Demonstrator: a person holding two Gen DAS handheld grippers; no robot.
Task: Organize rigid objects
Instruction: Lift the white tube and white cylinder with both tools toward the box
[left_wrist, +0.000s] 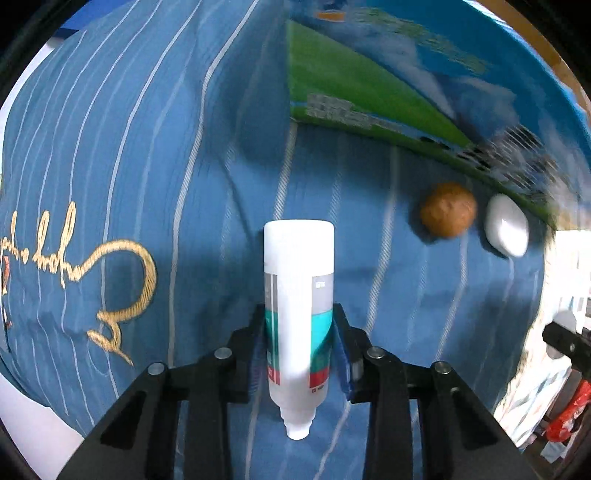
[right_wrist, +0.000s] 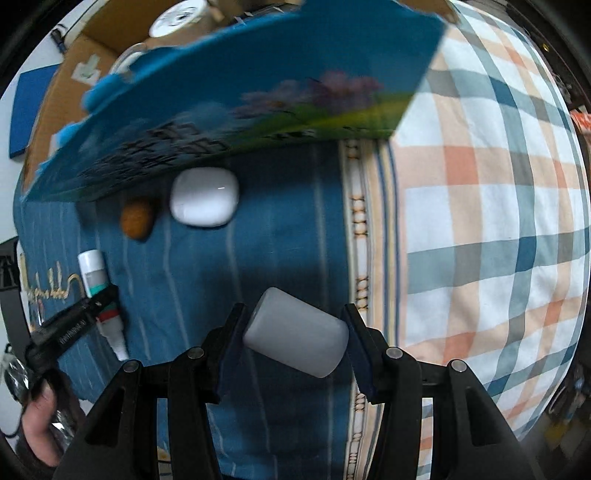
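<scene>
A white bottle (left_wrist: 299, 295) with a teal and red label lies on the blue striped cloth (left_wrist: 147, 147), nozzle toward the camera. My left gripper (left_wrist: 299, 317) is shut on its middle, both pads pressed on the label. In the right wrist view the same bottle (right_wrist: 92, 269) lies at the far left, with the left gripper (right_wrist: 101, 301) across it. My right gripper (right_wrist: 294, 317) is shut on a plain white cylinder (right_wrist: 295, 332), held tilted above the cloth.
A brown ball (left_wrist: 447, 209) and a white rounded case (left_wrist: 506, 225) lie beside a blue and green printed box (left_wrist: 369, 74). A plaid sheet (right_wrist: 498, 221) covers the right. A cardboard box (right_wrist: 74, 74) stands behind. A hand (right_wrist: 40, 410) shows at lower left.
</scene>
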